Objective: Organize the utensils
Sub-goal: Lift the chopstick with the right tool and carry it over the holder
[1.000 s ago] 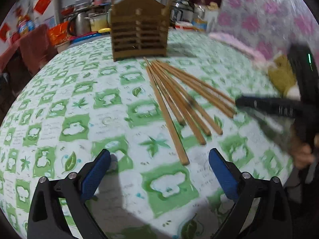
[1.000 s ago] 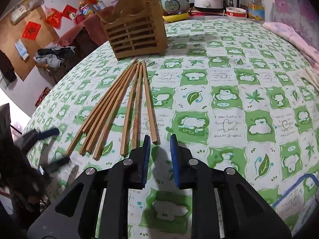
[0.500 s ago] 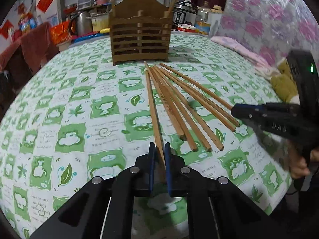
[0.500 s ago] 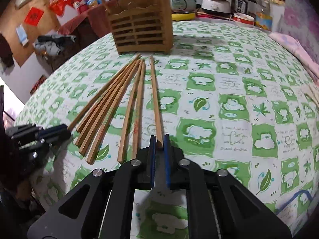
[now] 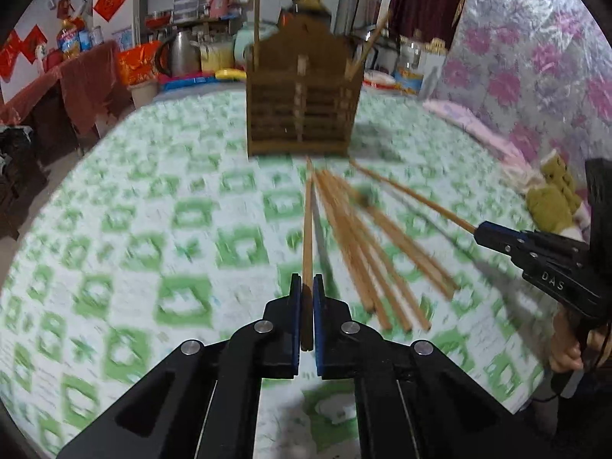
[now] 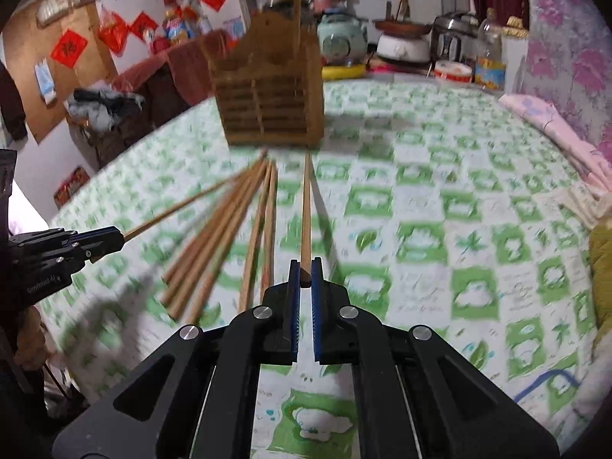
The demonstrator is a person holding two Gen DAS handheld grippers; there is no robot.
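Observation:
My left gripper is shut on the near end of one wooden chopstick, lifted above the table and pointing at the brown slatted utensil holder. My right gripper is shut on another chopstick, also raised and pointing at the holder. Several loose chopsticks lie fanned on the green-and-white tablecloth; they also show in the right wrist view. Two sticks stand in the holder. Each gripper shows in the other's view, the right and the left.
The round table has a green-patterned cloth. Behind the holder are a kettle, rice cookers and bottles. A yellow-green stuffed toy and pink bedding lie at the table's right edge.
Both grippers have lifted their chopsticks off the table, raising the far tips toward the holder. A second earlier the left gripper was open and the right nearly shut.

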